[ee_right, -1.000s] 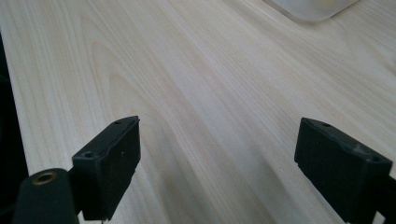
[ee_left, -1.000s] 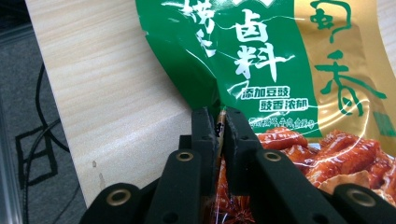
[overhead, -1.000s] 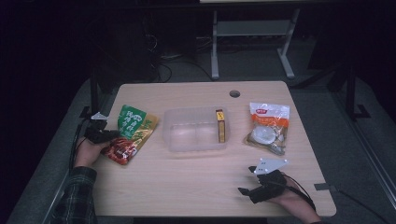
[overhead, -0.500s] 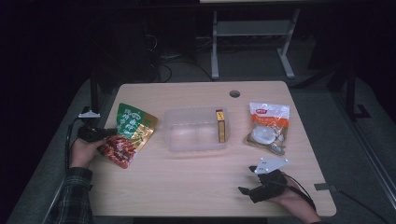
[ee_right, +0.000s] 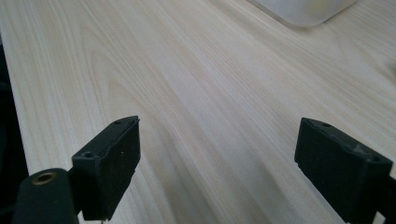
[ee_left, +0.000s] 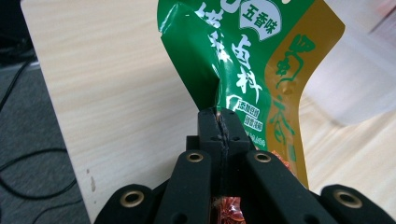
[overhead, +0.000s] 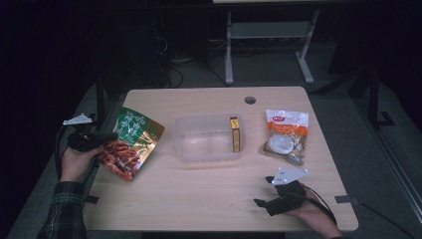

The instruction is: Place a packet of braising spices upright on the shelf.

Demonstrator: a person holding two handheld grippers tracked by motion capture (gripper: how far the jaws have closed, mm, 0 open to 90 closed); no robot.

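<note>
A green and gold snack packet [overhead: 132,142] with red food printed on it hangs tilted over the table's left edge, its near end lifted. My left gripper [overhead: 108,138] is shut on that packet's creased edge; in the left gripper view the jaws [ee_left: 219,116] meet on the green foil [ee_left: 243,56]. My right gripper [overhead: 261,201] rests near the table's front right, and its jaws [ee_right: 217,163] stand wide open over bare wood with nothing between them.
A clear plastic container [overhead: 209,142] sits mid-table with a yellow box [overhead: 235,134] inside its right end. A white and orange food packet [overhead: 286,134] lies to its right. A cable hole [overhead: 250,100] is near the far edge of the wooden table [overhead: 199,199].
The left gripper has risen and shifted slightly left, lifting the green packet's edge off the table. The right gripper has stayed in place.
</note>
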